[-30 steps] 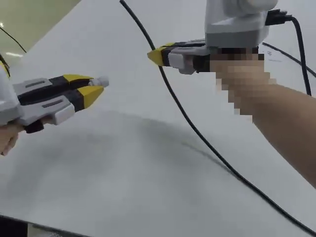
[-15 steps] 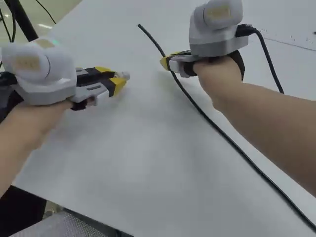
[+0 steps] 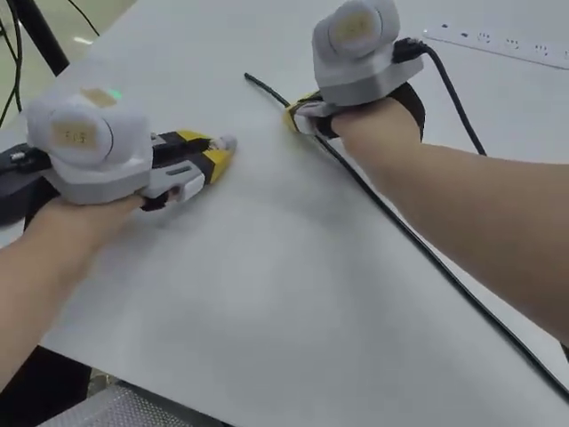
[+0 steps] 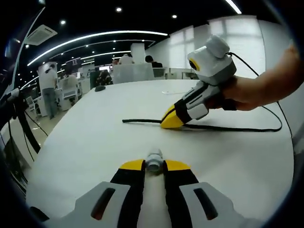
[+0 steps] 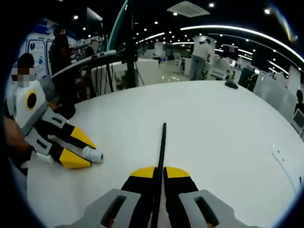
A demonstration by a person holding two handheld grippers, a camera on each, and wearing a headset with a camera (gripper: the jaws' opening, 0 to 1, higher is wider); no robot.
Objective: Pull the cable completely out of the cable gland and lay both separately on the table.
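Black cable (image 3: pixel 391 222), head view: thin and matte, lying across the white table (image 3: pixel 267 302); right gripper (image 3: pixel 293 114) pinches it close to its free end.
Grey cable gland (image 3: pixel 227 141), head view: small pale cylinder clamped at the left gripper (image 3: pixel 218 156) tips, well apart from the cable.
Left gripper view: gland between closed yellow jaws, gripper level.
Right gripper view: cable runs straight ahead from closed jaws along the tabletop.

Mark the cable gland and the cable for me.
cable gland (image 4: pixel 154 160): left gripper view, its pale body between the jaws.
cable (image 5: pixel 163 137): right gripper view, stretch just beyond the jaws.
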